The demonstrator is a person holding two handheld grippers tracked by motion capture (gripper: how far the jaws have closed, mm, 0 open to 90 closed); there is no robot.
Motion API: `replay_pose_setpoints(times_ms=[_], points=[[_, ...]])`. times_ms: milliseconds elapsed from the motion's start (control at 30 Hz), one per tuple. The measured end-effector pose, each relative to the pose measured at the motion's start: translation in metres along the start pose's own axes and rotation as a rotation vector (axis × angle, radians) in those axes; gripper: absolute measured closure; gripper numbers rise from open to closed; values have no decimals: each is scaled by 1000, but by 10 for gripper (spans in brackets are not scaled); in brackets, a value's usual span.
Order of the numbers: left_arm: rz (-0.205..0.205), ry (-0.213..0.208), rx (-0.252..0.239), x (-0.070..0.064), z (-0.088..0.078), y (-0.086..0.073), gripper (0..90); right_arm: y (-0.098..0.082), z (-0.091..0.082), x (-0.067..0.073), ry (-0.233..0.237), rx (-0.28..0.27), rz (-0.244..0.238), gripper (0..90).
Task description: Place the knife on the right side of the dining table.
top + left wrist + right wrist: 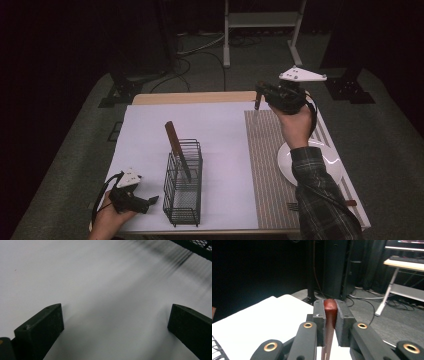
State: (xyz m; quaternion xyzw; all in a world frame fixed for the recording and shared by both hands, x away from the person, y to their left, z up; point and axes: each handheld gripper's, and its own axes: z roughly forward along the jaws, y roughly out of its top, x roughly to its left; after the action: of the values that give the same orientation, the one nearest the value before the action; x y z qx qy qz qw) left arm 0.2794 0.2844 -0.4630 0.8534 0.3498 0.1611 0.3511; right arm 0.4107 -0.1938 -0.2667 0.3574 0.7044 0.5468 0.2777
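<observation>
My right gripper [258,96] is held above the far end of the striped placemat [266,165], shut on the red-brown wooden handle of a utensil [330,311]. The utensil [256,106] hangs down from the jaws, and its lower end is too faint to name. A black wire basket [183,195] stands on the white table cover, with a brown-handled knife [173,137] leaning upright in it. My left gripper [151,200] rests low at the front left beside the basket, open, with nothing between its jaws [116,322]. A corner of the basket [197,246] shows in the left gripper view.
A white plate [331,167] lies on the placement's right side under the right forearm. A fork [292,206] lies near the front edge of the placemat. Past the table stand a white frame [260,22] and dark stands on the grey floor.
</observation>
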Motion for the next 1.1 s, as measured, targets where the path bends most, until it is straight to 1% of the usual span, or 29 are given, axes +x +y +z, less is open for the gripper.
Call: replay_pose_setpoints(times_ms=[167,400,500,567,600,667,933,1100], points=[[0,0,0,0,0,0,0,-9,2,-11,-47,3,20,799],[2,0,2,0,0,0,0,-23,4,-26,-98,12,52,799],[2,0,2,0,0,0,0,-29,5,-33,-128,19,55,799],[2,0,2,0,0,0,0,-31,5,-34,-135,20,55,799],[2,0,2,0,0,0,0,-36,6,-39,-158,24,56,798],[2,0,2,0,0,0,0,-39,7,-42,-174,29,52,799],[3,0,2,0,0,0,0,-52,14,-52,-207,42,85,798],[3,0,2,0,0,0,0,-57,16,-55,-217,51,93,798]])
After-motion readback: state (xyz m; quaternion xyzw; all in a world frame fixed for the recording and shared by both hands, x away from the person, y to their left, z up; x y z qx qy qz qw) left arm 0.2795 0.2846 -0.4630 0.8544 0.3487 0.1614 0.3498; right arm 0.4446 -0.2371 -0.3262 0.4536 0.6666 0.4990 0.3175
